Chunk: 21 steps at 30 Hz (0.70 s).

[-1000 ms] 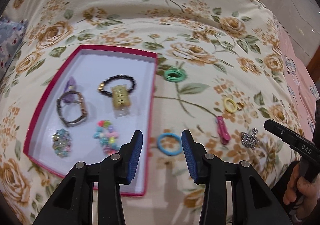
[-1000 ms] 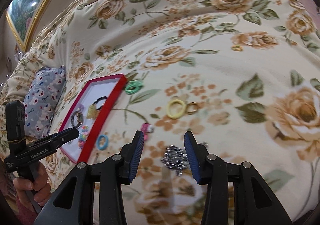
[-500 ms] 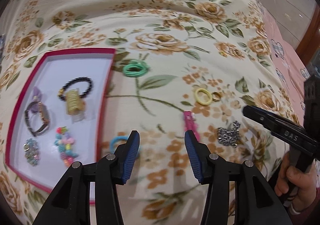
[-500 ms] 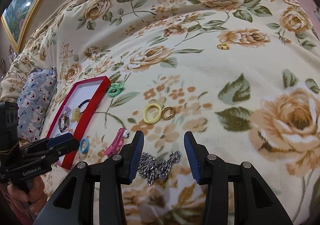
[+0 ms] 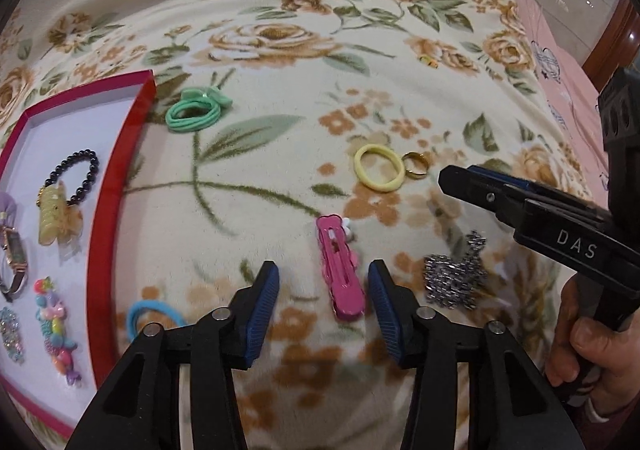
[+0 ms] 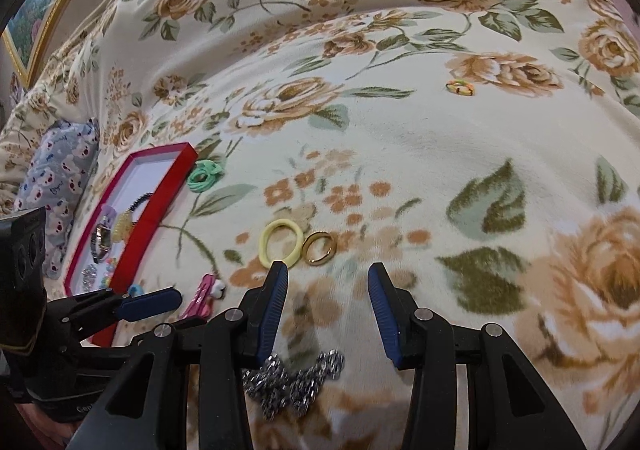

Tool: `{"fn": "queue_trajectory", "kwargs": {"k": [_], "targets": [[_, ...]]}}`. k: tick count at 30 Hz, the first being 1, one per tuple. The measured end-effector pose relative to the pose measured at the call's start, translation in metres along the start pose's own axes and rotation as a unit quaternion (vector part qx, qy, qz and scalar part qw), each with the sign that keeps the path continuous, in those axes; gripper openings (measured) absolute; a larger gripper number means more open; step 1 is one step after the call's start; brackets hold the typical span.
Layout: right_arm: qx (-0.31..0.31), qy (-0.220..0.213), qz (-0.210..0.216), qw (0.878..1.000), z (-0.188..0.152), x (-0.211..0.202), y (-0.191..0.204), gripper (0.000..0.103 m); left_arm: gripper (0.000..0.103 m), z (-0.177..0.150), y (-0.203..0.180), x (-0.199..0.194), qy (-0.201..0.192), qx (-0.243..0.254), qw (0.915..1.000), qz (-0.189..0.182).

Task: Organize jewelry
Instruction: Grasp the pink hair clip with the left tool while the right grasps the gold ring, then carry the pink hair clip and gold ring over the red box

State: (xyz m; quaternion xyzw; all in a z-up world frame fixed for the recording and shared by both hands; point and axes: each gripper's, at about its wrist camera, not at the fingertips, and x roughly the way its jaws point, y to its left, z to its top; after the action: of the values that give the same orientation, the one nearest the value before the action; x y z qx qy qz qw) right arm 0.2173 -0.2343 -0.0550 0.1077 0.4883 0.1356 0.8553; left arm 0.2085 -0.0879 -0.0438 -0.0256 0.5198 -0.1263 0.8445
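My left gripper (image 5: 324,266) hangs over the floral blanket with its jaws closing. A pink hair clip (image 5: 340,282) lies between the fingers, and the pads are clear of it. My right gripper (image 6: 328,267) stands open with only blanket between its tips. A silver chain (image 6: 296,378) lies bunched under its fingers. Just past its tips lie a yellow hair tie (image 6: 264,246) and a gold ring (image 6: 319,260). The red tray (image 5: 120,186) on the left holds a bead bracelet, a claw clip, a watch and beaded pieces. Green ties (image 5: 196,114) and a blue tie (image 5: 138,314) lie beside it.
A small multicoloured ring (image 6: 460,87) lies far out on the blanket. A grey patterned pillow (image 6: 60,178) sits behind the tray, and a framed picture (image 6: 40,10) hangs beyond it. A pink cloth (image 5: 560,70) borders the blanket on the right. A hand (image 5: 592,350) holds the right gripper.
My left gripper slid right and lower, from the blue tie by the tray to the pink clip. My right gripper moved forward past the silver chain, nearer the yellow tie and gold ring.
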Motion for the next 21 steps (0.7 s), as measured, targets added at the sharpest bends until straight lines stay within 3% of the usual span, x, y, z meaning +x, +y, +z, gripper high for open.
{"fn": "queue_trajectory", "kwargs": {"k": [4,7,9,11,16,21], "targets": [[-0.022,0.01,-0.017,1.0,0.004,0.016,0.005,0.042,0.019,0.004,0.002,0.01,-0.004,0.003,1.0,0.005],[-0.044,0.009,-0.036,0.998,0.006,0.024,0.012,0.042,0.019,0.005,0.006,0.012,-0.008,-0.002,1.0,-0.005],[-0.058,0.008,-0.047,0.997,0.008,0.028,0.016,0.036,0.019,0.005,0.008,0.012,-0.009,-0.003,0.9999,-0.008],[-0.071,0.008,-0.057,0.996,0.009,0.031,0.021,0.023,0.019,0.004,0.009,0.011,-0.011,-0.004,0.9999,-0.009],[-0.077,0.004,-0.06,0.995,0.006,0.026,0.024,0.023,0.019,0.0,0.017,-0.001,-0.017,-0.014,0.9997,-0.012],[-0.054,-0.008,-0.035,0.998,0.003,0.009,0.026,0.023,0.018,-0.008,0.028,-0.023,-0.033,-0.023,0.9991,-0.014]]}}
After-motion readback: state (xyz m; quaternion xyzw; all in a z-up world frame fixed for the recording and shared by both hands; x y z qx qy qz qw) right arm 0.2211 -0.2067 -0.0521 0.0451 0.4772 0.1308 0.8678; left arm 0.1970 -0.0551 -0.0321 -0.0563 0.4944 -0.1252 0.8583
